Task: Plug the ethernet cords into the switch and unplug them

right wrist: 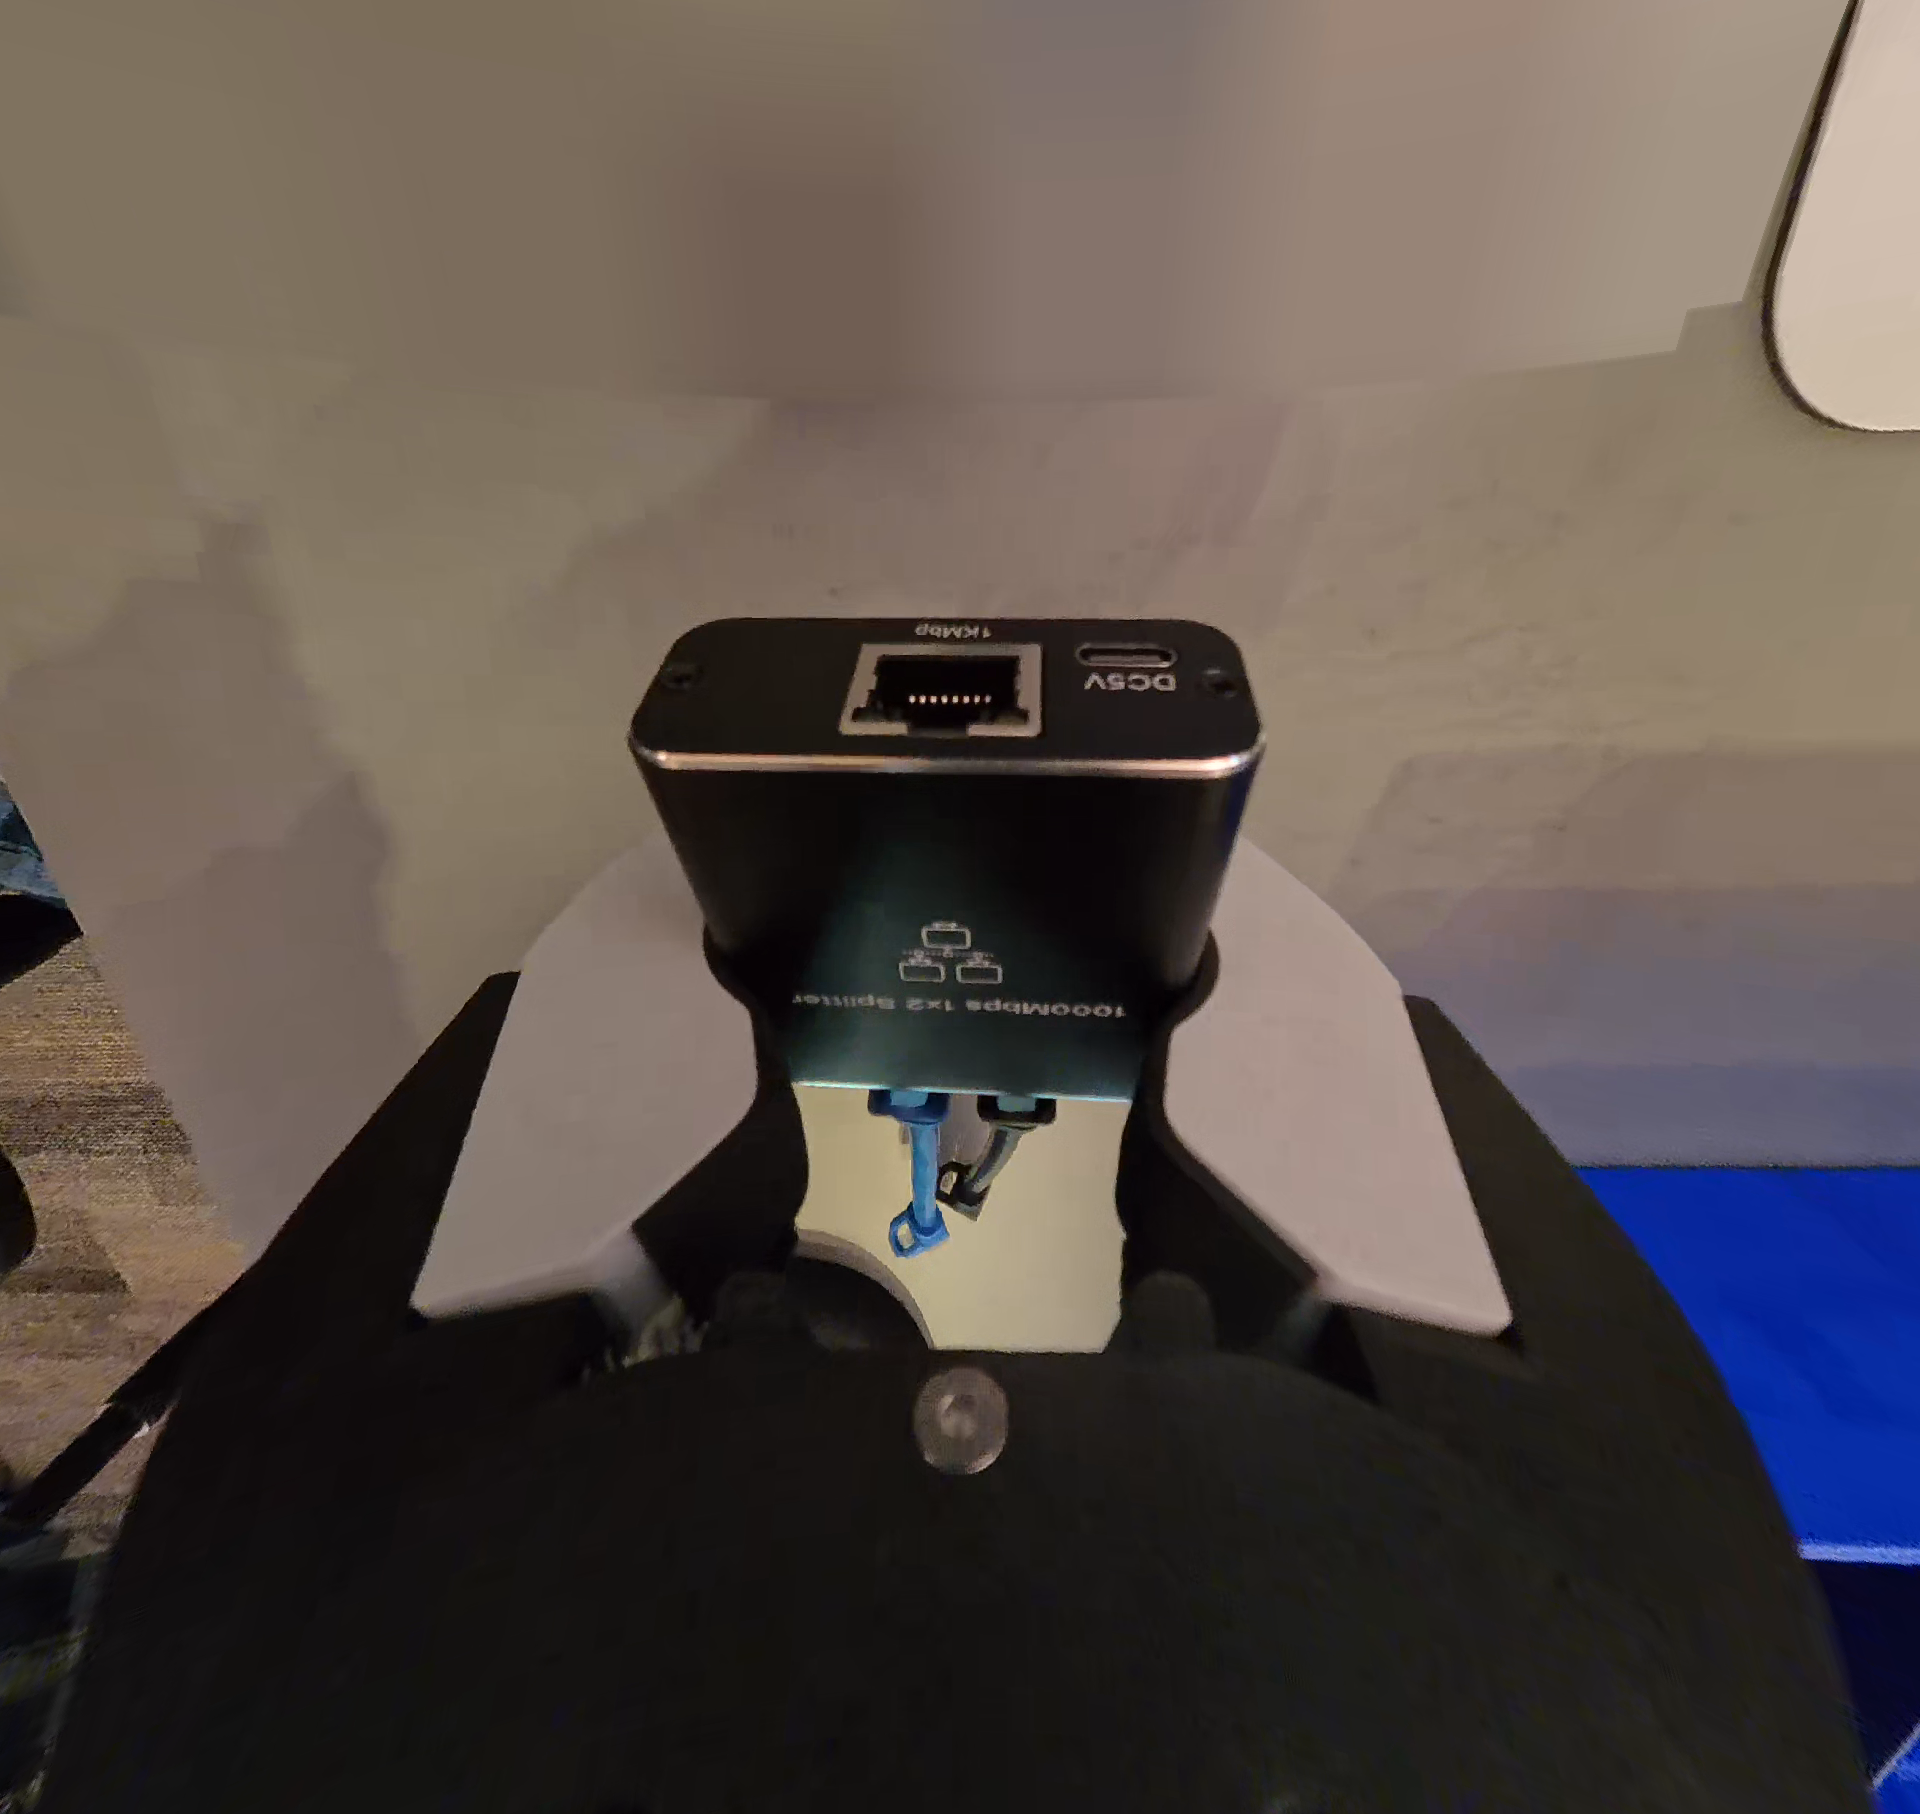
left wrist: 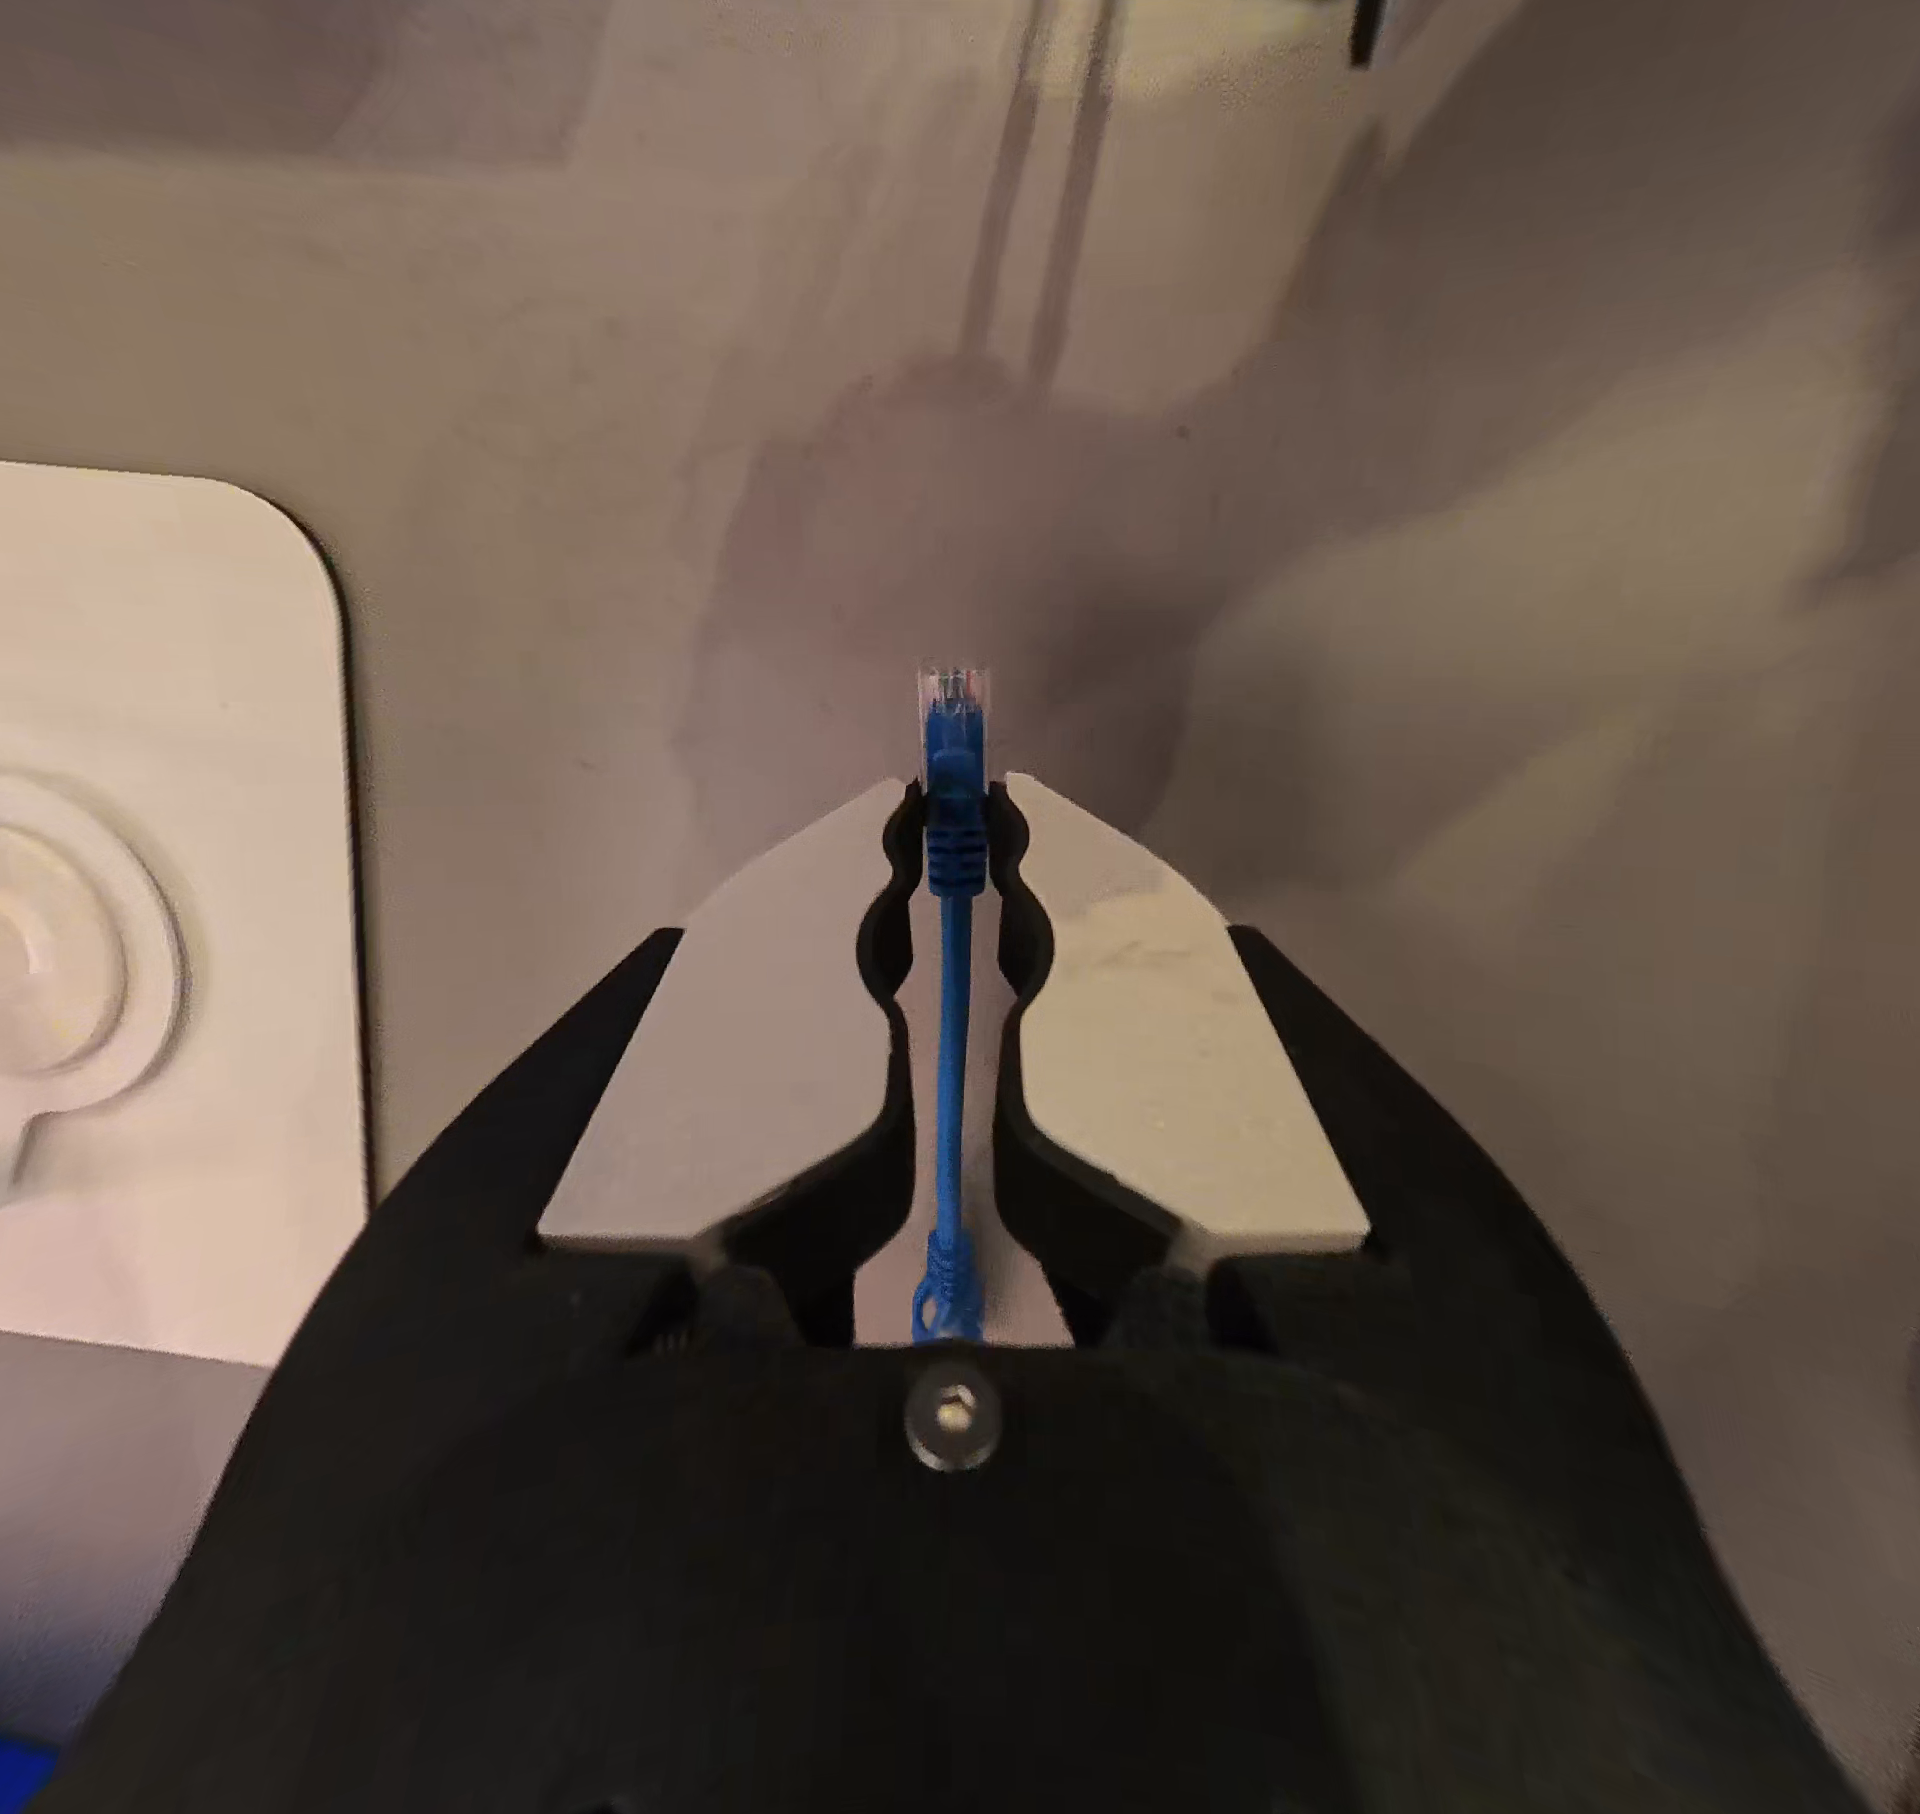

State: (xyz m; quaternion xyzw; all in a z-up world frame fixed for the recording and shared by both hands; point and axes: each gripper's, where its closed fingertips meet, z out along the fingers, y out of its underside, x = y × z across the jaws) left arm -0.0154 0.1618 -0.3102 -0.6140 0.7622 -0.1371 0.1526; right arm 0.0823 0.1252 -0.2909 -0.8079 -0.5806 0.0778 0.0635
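Left gripper (left wrist: 954,808) closed on blue ethernet cord (left wrist: 951,1037) at the boot, pads pressing from both sides, clear plug tip (left wrist: 954,699) sticking out past the fingertips. Right gripper (right wrist: 961,954) clamped on black switch (right wrist: 951,808), empty port (right wrist: 940,689) facing away, two cords plugged at the rear.

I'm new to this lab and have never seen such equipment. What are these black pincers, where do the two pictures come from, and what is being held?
Each picture comes from a camera mounted on a handheld two-finger gripper, looking forward along its fingers; a person holds one in each hand. The left gripper pinches a blue ethernet cord just behind its clear plug. The right gripper clamps a black switch box, its empty ethernet port facing away; a blue and a black cord are already plugged into its near end. Behind lies a pale surface.
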